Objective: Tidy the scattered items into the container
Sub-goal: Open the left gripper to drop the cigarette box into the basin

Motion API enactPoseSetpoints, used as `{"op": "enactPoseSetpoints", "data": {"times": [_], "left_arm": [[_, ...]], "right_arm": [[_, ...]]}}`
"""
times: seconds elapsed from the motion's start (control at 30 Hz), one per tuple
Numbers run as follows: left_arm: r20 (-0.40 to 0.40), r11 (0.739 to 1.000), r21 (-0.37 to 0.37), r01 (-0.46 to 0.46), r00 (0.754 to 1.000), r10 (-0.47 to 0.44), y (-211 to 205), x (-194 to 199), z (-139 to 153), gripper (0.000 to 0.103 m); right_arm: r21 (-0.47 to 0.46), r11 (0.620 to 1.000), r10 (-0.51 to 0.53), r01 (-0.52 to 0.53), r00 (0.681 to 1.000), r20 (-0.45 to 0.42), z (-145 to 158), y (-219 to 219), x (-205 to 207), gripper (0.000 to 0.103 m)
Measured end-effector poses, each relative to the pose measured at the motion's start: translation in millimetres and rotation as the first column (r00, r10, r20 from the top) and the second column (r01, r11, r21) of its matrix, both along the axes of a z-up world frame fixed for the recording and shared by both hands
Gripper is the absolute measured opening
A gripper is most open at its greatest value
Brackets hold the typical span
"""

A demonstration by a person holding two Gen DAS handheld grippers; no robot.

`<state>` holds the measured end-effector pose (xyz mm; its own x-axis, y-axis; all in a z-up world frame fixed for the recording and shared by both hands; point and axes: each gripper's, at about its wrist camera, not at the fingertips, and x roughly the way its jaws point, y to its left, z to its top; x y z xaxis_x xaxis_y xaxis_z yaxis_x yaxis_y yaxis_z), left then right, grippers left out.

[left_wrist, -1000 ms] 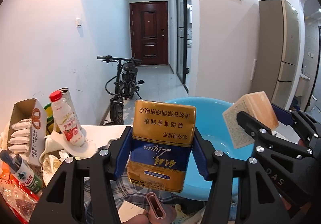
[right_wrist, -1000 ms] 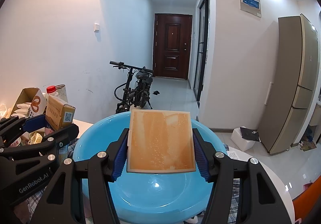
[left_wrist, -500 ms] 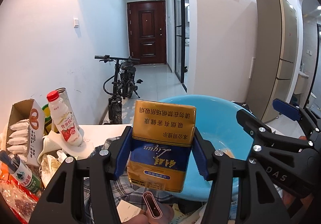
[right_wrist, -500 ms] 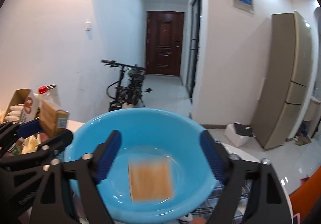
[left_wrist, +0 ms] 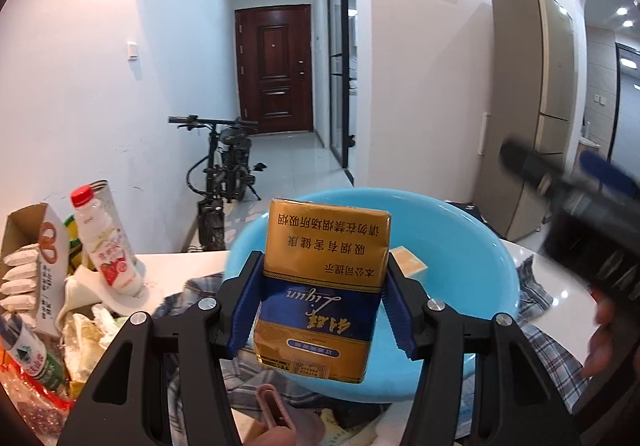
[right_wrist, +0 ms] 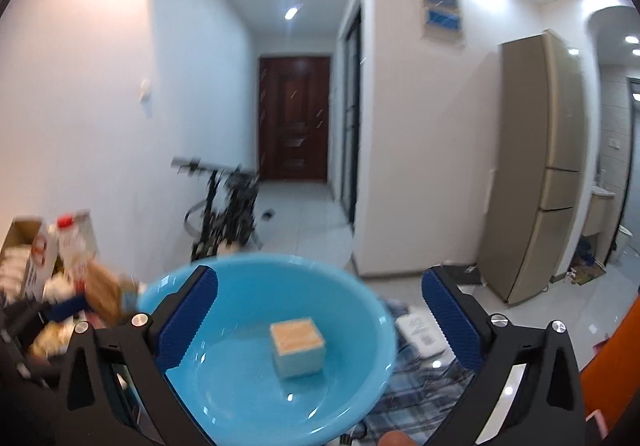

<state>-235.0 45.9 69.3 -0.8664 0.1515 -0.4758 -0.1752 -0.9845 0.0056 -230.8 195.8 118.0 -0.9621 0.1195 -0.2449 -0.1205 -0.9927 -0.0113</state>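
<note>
My left gripper (left_wrist: 325,270) is shut on a gold-and-blue cigarette pack (left_wrist: 324,286), held upright in front of the light blue basin (left_wrist: 472,286). A small tan-topped box (right_wrist: 298,346) lies inside the basin (right_wrist: 240,398), tilted on the bottom; in the left wrist view this box (left_wrist: 408,264) peeks out behind the pack. My right gripper (right_wrist: 320,280) hangs above the basin's near side, its jaws opening wide with nothing between them. It shows blurred at the right of the left wrist view (left_wrist: 560,166).
On the white table (left_wrist: 180,266) to the left stand a red-capped drink bottle (left_wrist: 106,242), a cardboard box of white sachets (left_wrist: 28,246), a green-labelled bottle (left_wrist: 28,354) and crumpled wrappers. A plaid cloth (left_wrist: 536,298) lies under the basin. A white packet (right_wrist: 420,330) lies right of it.
The right gripper opened and let go of the tan box, which fell into the basin. The gripper then drew back and up. The left gripper kept still with the pack.
</note>
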Motion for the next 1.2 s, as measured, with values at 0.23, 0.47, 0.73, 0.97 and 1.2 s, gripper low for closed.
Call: {"op": "enactPoseSetpoints", "data": {"times": [0.23,0.47,0.73,0.97,1.2], "left_arm": [[0.000,1.000,-0.026,0.009,1.000,-0.009,11.2,-0.6,-5.3,0.055],[0.015,1.000,-0.019,0.012,1.000,-0.012,10.5,-2.5,-7.6,0.055],[0.003,1.000,-0.017,0.005,1.000,-0.005,9.3,-1.3,-7.9,0.055],[0.002,1.000,-0.024,0.002,1.000,-0.002,8.3,-1.7,-7.6,0.055],[0.019,1.000,0.002,-0.005,1.000,0.005,4.5,-3.2,-7.1,0.064]], "right_arm": [[-0.074,0.997,0.007,-0.012,0.998,-0.065,17.1,10.2,13.9,0.103],[-0.101,0.995,0.006,-0.013,0.997,-0.076,18.3,9.8,13.8,0.103],[-0.122,0.992,0.001,-0.014,0.995,-0.105,19.6,12.0,19.6,0.103],[-0.132,0.991,0.023,-0.034,0.996,-0.089,17.9,9.7,15.1,0.103],[-0.131,0.990,0.030,-0.041,0.996,-0.085,17.7,6.9,10.6,0.103]]}}
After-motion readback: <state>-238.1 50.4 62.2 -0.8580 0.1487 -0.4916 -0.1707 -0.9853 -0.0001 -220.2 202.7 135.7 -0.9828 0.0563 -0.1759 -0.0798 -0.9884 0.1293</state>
